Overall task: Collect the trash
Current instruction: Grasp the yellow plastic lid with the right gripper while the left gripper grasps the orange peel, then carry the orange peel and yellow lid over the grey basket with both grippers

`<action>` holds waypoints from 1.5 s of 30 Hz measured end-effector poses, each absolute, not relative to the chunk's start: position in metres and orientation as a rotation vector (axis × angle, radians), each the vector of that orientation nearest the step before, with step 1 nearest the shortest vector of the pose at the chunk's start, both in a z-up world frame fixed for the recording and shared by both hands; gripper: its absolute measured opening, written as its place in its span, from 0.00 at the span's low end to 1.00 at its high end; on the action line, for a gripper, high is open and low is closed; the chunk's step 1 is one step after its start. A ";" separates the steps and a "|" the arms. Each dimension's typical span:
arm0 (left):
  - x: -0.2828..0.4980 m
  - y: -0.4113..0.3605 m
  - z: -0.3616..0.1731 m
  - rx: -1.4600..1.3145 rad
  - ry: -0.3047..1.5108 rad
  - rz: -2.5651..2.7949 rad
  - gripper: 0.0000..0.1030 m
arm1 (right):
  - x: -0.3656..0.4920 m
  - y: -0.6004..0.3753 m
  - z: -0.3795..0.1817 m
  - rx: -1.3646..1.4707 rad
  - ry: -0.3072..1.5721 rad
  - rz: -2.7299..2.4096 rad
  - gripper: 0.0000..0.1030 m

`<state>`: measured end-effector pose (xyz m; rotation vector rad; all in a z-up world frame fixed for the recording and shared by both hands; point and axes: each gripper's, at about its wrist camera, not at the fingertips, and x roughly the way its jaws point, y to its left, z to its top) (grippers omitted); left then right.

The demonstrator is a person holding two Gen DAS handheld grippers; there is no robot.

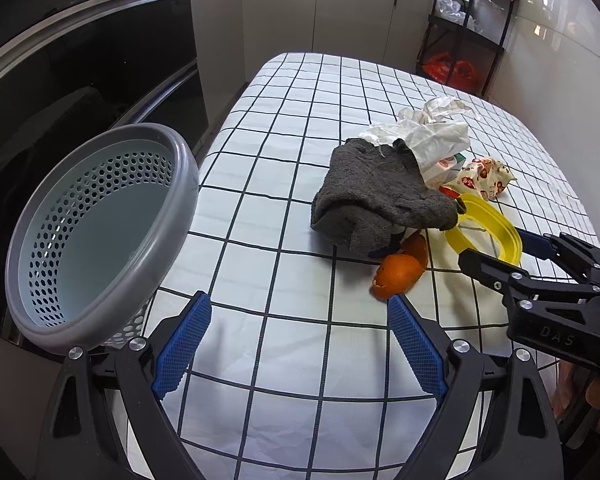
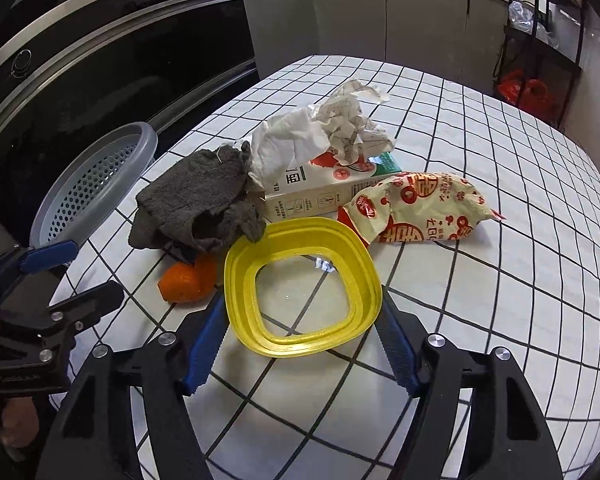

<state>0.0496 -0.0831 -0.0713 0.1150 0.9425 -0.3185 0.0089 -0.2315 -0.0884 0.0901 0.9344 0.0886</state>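
Beside the perforated matt grey plastic basket (image 1: 100,236), the checked tablecloth (image 1: 284,360) is creased fabric. On it lie a rough dark terry towel (image 1: 376,196), crumpled paper (image 2: 352,120), a glossy yellow plastic lid (image 2: 300,284) and dimpled orange peel (image 2: 186,280).

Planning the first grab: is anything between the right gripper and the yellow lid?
Nothing visible. The right gripper is open with the yellow lid already between its fingers. Only the grey cloth drapes onto the lid's far left corner; the orange peel lies just left.

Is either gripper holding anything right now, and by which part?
Nothing is held. The left gripper is open over bare cloth; the right gripper is open, straddling the yellow lid without visibly clamping it.
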 end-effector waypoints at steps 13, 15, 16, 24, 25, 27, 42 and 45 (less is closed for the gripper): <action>0.047 -0.120 -0.084 0.151 0.929 -0.365 0.87 | -0.030 -0.285 -0.065 0.324 0.885 0.036 0.66; 0.049 -0.126 -0.087 0.161 0.931 -0.361 0.87 | -0.033 -0.292 -0.063 0.360 0.881 0.037 0.66; 0.051 -0.129 -0.088 0.165 0.933 -0.357 0.87 | -0.033 -0.295 -0.062 0.369 0.879 0.034 0.66; 0.057 -0.141 -0.097 0.163 0.960 -0.348 0.69 | -0.039 -0.299 -0.061 0.374 0.882 0.031 0.66; 0.056 -0.142 -0.097 0.164 0.956 -0.346 0.64 | -0.040 -0.299 -0.062 0.374 0.885 0.033 0.66; 0.054 -0.141 -0.095 0.163 0.953 -0.350 0.54 | -0.040 -0.299 -0.064 0.370 0.891 0.030 0.66; 0.030 -0.118 -0.070 0.161 0.929 -0.398 0.20 | -0.037 -0.278 -0.056 0.322 0.878 0.073 0.66; 0.023 -0.107 -0.057 0.176 0.887 -0.383 0.20 | -0.036 -0.271 -0.052 0.309 0.865 0.084 0.66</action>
